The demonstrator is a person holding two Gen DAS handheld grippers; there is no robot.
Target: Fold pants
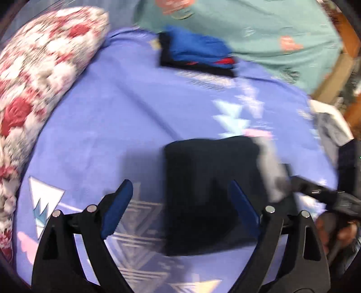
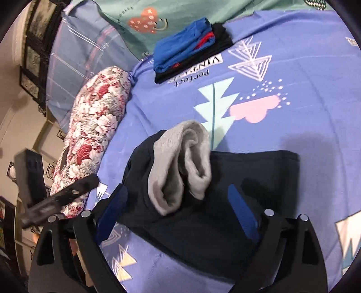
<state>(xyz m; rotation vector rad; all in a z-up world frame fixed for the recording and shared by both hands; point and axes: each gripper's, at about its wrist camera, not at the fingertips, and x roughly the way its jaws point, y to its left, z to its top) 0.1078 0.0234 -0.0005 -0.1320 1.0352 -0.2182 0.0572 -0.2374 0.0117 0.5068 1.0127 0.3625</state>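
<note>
The left claw [image 1: 179, 188] stands wide apart with nothing between its blue-padded fingers [image 1: 117, 207], hovering over the near edge of the folded dark navy pants [image 1: 209, 191]. The right claw [image 2: 177, 195] is likewise spread wide and grips nothing; it hangs over the same folded dark navy pants [image 2: 237, 191], whether its pads touch the cloth cannot be told.

The pants lie as a compact, roughly square bundle on the periwinkle-blue printed bedsheet [image 2: 304, 90], in the middle of the bed. A pale grey fleecy lining [image 2: 180, 166], turned outward in soft folds, shows at the left part of the bundle in the right wrist view; in the blurred left wrist view it appears as a grey strip [image 1: 268, 166] along the bundle's right edge.

Farther up the bed, well apart from the pants, sits a stack of folded clothes, bright blue with a red stripe over black [image 2: 191, 51]. A long bolster in red-and-white floral fabric [image 2: 97, 126] lies along the left side of the sheet. Beyond the stack is a teal-green printed cover [image 2: 140, 20].
</note>
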